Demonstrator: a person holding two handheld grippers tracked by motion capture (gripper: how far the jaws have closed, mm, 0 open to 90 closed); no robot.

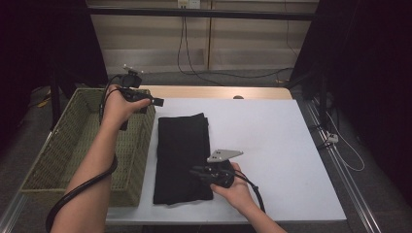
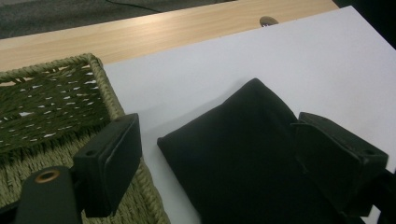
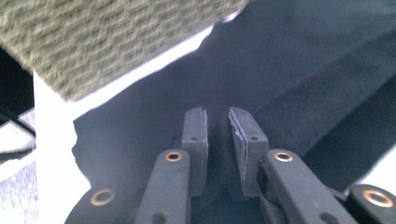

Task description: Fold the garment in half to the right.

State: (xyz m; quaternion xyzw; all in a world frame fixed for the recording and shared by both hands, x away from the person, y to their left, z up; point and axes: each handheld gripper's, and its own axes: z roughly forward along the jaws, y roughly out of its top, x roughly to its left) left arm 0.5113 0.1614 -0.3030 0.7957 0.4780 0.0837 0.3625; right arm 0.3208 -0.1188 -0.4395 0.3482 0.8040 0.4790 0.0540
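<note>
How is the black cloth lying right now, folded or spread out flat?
Folded. The black cloth lies as a narrow rectangle on the white table, and the left gripper view shows a thick, rounded fold edge at its far corner.

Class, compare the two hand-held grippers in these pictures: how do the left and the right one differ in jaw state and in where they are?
The left hand-held gripper has its jaws wide apart with nothing between them; the right hand-held gripper has its jaws nearly together, pinching a fold of the black cloth. The left is raised by the woven basket, near the cloth's far end; the right sits low at the cloth's near right edge. Both are black and each is held in one hand.
</note>
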